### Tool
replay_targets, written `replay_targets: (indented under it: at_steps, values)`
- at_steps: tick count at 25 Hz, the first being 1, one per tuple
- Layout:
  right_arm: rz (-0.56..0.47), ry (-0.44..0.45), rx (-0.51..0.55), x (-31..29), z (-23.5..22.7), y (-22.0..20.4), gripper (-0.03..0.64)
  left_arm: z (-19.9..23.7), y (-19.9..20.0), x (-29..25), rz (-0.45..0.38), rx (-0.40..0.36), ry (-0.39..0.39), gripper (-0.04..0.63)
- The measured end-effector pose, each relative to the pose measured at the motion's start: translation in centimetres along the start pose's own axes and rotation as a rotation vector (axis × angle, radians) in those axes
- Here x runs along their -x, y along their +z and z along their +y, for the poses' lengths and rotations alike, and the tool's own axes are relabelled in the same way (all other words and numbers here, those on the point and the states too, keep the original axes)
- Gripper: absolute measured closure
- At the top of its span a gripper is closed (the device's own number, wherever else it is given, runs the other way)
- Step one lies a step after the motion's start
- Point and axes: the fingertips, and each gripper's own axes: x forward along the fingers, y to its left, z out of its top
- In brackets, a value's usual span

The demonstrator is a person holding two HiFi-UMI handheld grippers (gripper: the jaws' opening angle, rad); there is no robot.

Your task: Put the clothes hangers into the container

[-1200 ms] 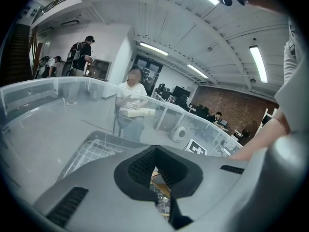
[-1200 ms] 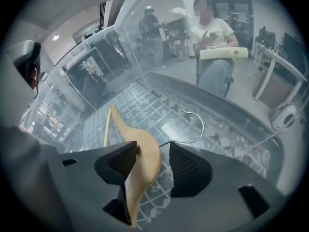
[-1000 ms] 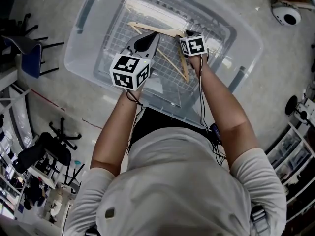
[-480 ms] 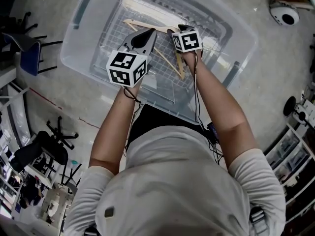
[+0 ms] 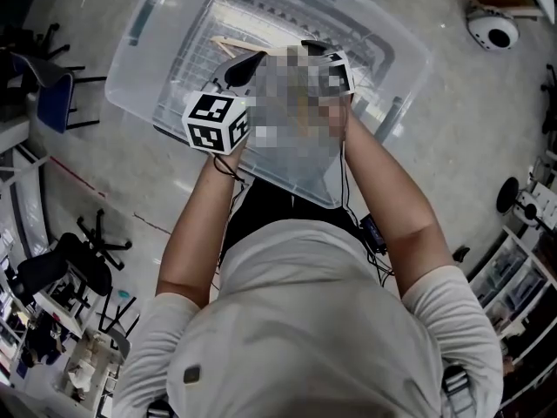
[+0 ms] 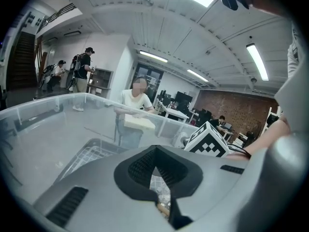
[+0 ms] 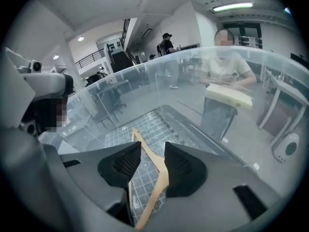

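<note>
A wooden clothes hanger (image 7: 161,173) lies on the grid floor of the clear plastic container (image 7: 193,76). One of its arms shows in the head view (image 5: 228,45). My right gripper (image 7: 153,146) hangs above it. Its jaws have just been closing but stand apart with nothing gripped, and the hanger shows through the gap, lower down. In the head view a mosaic patch covers most of the right gripper (image 5: 313,45). My left gripper (image 6: 153,152) is inside the container (image 5: 144,59) to the left, its tips together and empty, also seen from the head (image 5: 248,62).
The container (image 6: 48,124) stands on a grey floor. Office chairs (image 5: 96,251) and a blue chair (image 5: 52,103) are at the left, a white round device (image 5: 492,26) at the top right, and shelves (image 5: 522,259) at the right. People sit and stand beyond the bin wall.
Both grippers have lifted inside the container, the right one more. The hanger has stayed on the grid floor. The right jaws stand narrower than before.
</note>
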Motion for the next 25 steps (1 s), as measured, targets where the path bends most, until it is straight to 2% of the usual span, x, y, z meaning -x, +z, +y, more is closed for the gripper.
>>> replay_targets:
  at_steps: [8, 15, 25]
  values:
    - [-0.130, 0.065, 0.049, 6.5, 3.3, 2.0, 0.526, -3.2, 1.4, 2.8, -0.064, -0.006, 0.013, 0.578]
    - [-0.258, 0.124, 0.102, 15.4, 5.9, 2.8, 0.572, -9.2, 2.5, 5.3, -0.114, -0.027, 0.008, 0.580]
    - [-0.449, 0.189, 0.225, 27.2, 9.9, 3.8, 0.597, -16.4, 4.5, 10.0, -0.195, -0.085, -0.014, 0.579]
